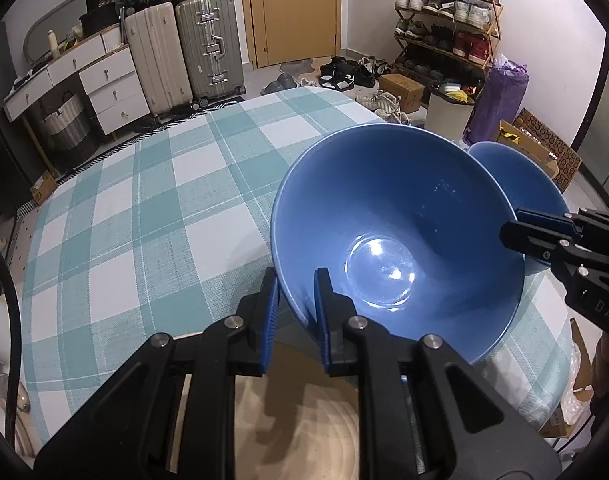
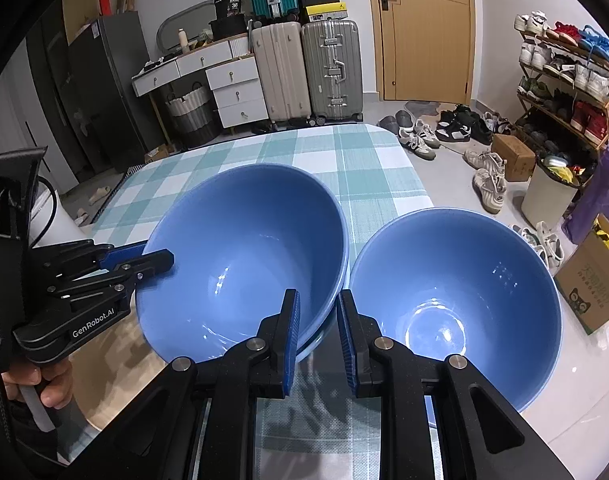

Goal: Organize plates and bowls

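Now the left gripper (image 1: 296, 316) pinches the near rim of one blue bowl (image 1: 392, 216) tilted above the checked tablecloth (image 1: 144, 208), while the right gripper (image 2: 318, 338) clamps the second bowl's (image 2: 456, 304) rim just beside it.

You have two glossy blue bowls, the left bowl (image 2: 244, 256) and the right bowl (image 2: 456, 304), over a counter (image 1: 152, 208) covered in a teal-and-white plaid cloth. Your left claw (image 1: 296, 320) and right claw (image 2: 318, 340) are black with ribbed blue pads, and behind stand a beige suitcase (image 2: 280, 72), a grey suitcase (image 2: 332, 68) and a tan wooden door (image 2: 424, 28).
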Tool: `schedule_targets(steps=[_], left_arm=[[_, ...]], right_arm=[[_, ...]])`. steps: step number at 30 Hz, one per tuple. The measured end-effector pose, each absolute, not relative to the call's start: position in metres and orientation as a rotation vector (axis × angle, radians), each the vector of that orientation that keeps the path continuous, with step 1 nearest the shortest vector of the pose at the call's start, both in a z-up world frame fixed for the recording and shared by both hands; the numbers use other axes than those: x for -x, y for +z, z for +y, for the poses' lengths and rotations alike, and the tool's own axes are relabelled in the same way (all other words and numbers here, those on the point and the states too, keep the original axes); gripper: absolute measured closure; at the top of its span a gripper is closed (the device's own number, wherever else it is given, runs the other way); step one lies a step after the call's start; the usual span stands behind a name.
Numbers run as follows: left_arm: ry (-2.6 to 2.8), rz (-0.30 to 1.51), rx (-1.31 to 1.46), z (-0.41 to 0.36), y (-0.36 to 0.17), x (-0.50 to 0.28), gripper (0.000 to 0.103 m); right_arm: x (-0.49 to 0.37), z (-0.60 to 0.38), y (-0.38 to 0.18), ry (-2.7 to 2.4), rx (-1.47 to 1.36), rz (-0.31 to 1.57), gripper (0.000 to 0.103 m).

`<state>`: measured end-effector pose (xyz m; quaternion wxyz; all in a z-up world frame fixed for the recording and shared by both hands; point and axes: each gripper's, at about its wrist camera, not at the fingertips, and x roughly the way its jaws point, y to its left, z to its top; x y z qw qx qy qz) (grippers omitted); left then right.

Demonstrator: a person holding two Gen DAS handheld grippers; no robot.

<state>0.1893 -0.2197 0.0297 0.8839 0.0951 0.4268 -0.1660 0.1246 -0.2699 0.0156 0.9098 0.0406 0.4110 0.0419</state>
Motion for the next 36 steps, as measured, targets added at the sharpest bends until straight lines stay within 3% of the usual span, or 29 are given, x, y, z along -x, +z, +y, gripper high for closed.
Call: schedule_targets(steps=[14, 22, 24, 27, 28, 30, 32, 34, 36], left_arm=[[-0.338, 0.908, -0.22, -0.218, 0.019, -0.191, 0.087], [-0.358, 0.93, -0.178, -0.212, 0.019, -0.19, 0.08], [-0.362, 0.932, -0.165, -0.212, 0.022, -0.187, 0.072], [-0.359, 0.918, -0.13, -0.207, 0.028, -0.183, 0.054], [-0.364, 0.913, -0.115, -0.205, 0.031, -0.18, 0.051], [-0.399, 0.913, -0.063, -0.2, 0.036, -0.177, 0.032], [-0.439, 0.914, -0.013, -0.196, 0.041, -0.172, 0.021], [-0.46, 0.919, 0.027, -0.194, 0.045, -0.169, 0.018], [-0.458, 0.929, 0.056, -0.193, 0.048, -0.166, 0.001]], right_arm=[[-0.126, -0.269, 0.009, 0.079, -0.076, 0.848, 0.083], [-0.123, -0.281, 0.01, 0.091, -0.111, 0.836, 0.082], [-0.121, -0.283, 0.012, 0.089, -0.113, 0.832, 0.082], [-0.119, -0.284, 0.014, 0.092, -0.118, 0.826, 0.069], [-0.118, -0.285, 0.016, 0.097, -0.122, 0.821, 0.059], [-0.115, -0.287, 0.018, 0.112, -0.138, 0.808, 0.045], [-0.11, -0.291, 0.022, 0.12, -0.155, 0.791, 0.025], [-0.105, -0.297, 0.026, 0.129, -0.191, 0.765, 0.015], [-0.099, -0.304, 0.031, 0.126, -0.223, 0.739, 0.011]])
